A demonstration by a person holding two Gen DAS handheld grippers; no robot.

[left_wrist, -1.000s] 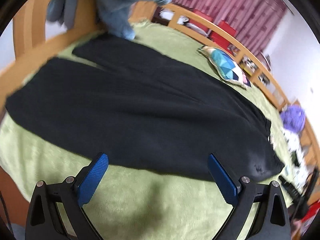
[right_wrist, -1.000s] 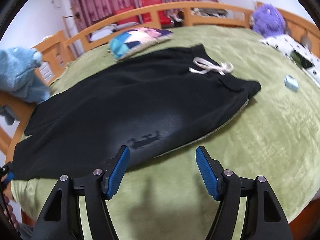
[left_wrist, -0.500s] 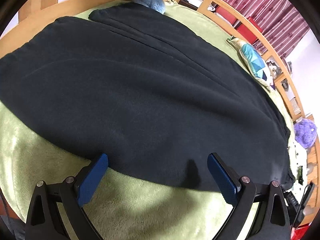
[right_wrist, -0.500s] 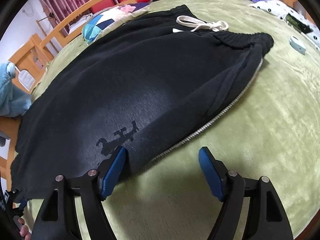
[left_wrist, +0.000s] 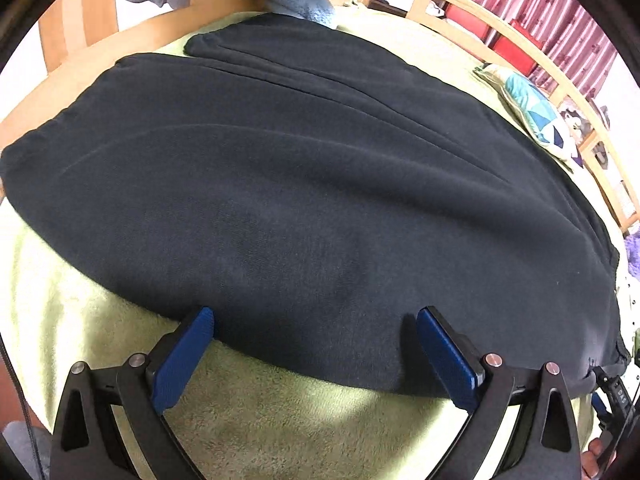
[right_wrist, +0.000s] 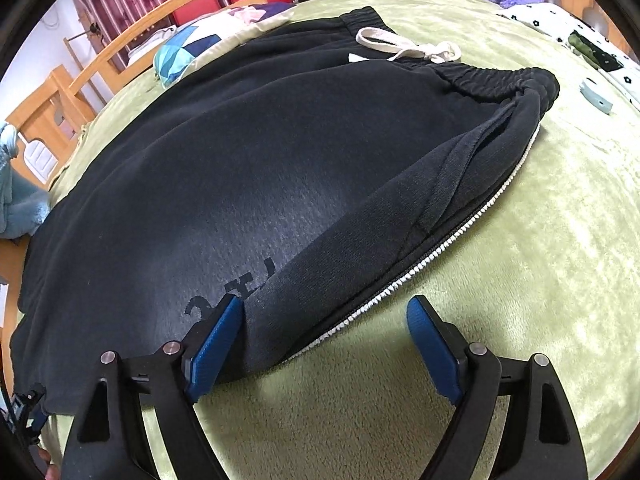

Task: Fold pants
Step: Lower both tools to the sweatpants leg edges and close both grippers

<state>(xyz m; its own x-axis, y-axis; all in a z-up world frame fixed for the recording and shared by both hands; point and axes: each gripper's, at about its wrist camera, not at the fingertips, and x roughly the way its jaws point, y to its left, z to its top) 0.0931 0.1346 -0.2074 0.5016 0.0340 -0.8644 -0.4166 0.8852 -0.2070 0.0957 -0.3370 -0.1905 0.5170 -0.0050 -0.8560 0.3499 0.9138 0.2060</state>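
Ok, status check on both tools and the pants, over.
Left tool open, right tool open, just widened, both at near edge of pants. Pants flat on green blanket, unfolded. Nothing in the way.

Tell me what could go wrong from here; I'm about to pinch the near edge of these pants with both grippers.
1. The right gripper, whose jaws have just been opening, straddles the pants edge beside the gaping pocket; it may catch only the top layer.
2. Either gripper, the left gripper included, may pinch the plush blanket too.
3. The drawstring lies loose and may slip out of the fold.
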